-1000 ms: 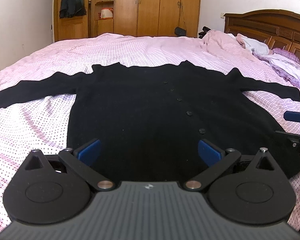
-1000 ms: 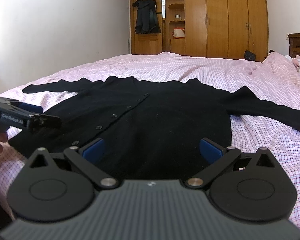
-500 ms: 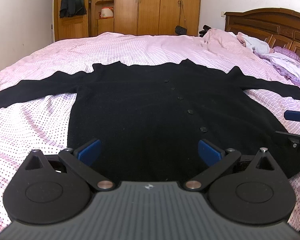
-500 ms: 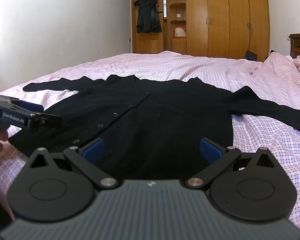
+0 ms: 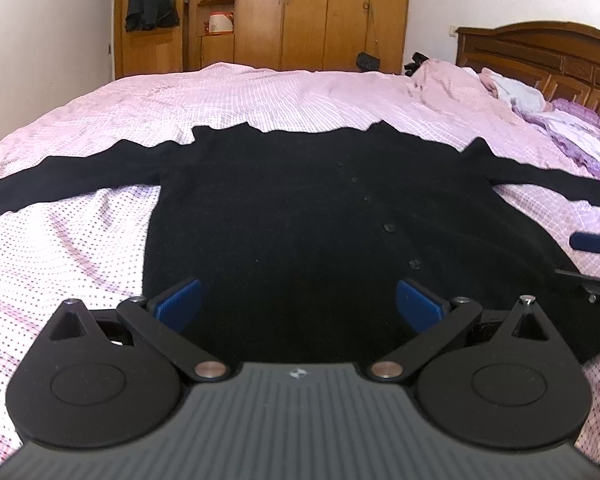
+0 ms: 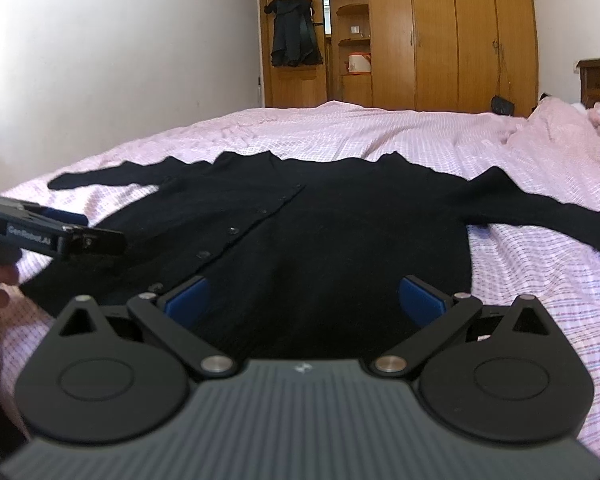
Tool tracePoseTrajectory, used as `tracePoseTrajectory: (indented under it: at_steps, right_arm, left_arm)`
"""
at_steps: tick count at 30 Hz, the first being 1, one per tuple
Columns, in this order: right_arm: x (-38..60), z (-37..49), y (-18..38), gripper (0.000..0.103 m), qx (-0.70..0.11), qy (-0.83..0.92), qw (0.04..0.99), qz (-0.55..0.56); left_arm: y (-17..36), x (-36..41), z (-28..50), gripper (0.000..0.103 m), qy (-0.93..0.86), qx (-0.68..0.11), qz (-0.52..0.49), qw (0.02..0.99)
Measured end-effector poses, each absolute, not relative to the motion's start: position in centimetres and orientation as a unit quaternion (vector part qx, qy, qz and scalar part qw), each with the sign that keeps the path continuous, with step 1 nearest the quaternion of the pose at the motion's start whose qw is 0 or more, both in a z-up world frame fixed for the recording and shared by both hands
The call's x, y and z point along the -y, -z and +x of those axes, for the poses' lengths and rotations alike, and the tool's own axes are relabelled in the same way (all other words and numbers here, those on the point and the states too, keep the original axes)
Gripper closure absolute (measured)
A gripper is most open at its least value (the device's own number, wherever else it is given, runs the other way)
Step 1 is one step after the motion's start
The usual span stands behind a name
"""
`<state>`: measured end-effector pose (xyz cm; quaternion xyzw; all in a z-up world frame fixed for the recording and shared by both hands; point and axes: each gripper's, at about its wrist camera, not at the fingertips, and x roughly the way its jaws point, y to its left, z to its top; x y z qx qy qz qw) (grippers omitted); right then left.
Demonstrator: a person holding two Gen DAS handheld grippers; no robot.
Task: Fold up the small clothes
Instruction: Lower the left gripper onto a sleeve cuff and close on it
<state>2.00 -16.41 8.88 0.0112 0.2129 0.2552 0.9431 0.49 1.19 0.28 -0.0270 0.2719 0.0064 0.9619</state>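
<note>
A black buttoned cardigan (image 5: pixel 292 208) lies flat on the pink bed, both sleeves spread out sideways; it also shows in the right wrist view (image 6: pixel 340 232). My left gripper (image 5: pixel 298 306) is open and empty, just above the hem on the cardigan's left half. My right gripper (image 6: pixel 306 298) is open and empty above the hem on the right half. The left gripper's side shows in the right wrist view (image 6: pixel 64 238), and the right gripper's tips show at the right edge of the left wrist view (image 5: pixel 592 264).
The pink checked bedsheet (image 5: pixel 260 96) covers the bed. Crumpled bedding and pillows (image 5: pixel 540 108) lie by the wooden headboard (image 5: pixel 540 56). Wooden wardrobes (image 6: pixel 440 32) with a hanging dark garment (image 6: pixel 294 36) stand beyond the bed. A white wall (image 6: pixel 120 52) is on the left.
Both grippers have drifted slightly; the cardigan sits a little lower and nearer in view. Both grippers stay open and the cardigan has not moved.
</note>
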Motion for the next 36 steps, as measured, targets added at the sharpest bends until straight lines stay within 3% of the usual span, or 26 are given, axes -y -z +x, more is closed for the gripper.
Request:
tracePoseTrajectory:
  at_steps: [7, 15, 26, 32, 36]
  right_arm:
    - [16.8, 2.1, -9.4, 0.000, -0.180, -0.344, 0.909, 0.152]
    - [10.6, 3.2, -11.3, 0.000, -0.187, -0.341, 0.914, 0.116]
    - [0.9, 6.9, -13.1, 0.000, -0.225, -0.374, 0.882, 0.180]
    - [-4.9, 7.7, -15.2, 0.000, -0.211, -0.393, 0.878, 0.173]
    - [-8.7, 7.9, -16.3, 0.000, -0.209, -0.410, 0.872, 0.166]
  left_arm:
    - [-1.0, -3.9, 0.9, 0.000, -0.022, -0.267, -0.077, 0.960]
    - [-1.6, -8.6, 0.9, 0.000, -0.071, -0.209, -0.136, 0.966]
    - [-1.7, -18.3, 1.7, 0.000, -0.122, -0.210, -0.220, 0.945]
    - [-2.2, -22.9, 1.9, 0.000, -0.161, -0.206, -0.211, 0.942]
    - [-1.4, -27.5, 1.9, 0.000, -0.182, -0.203, -0.262, 0.926]
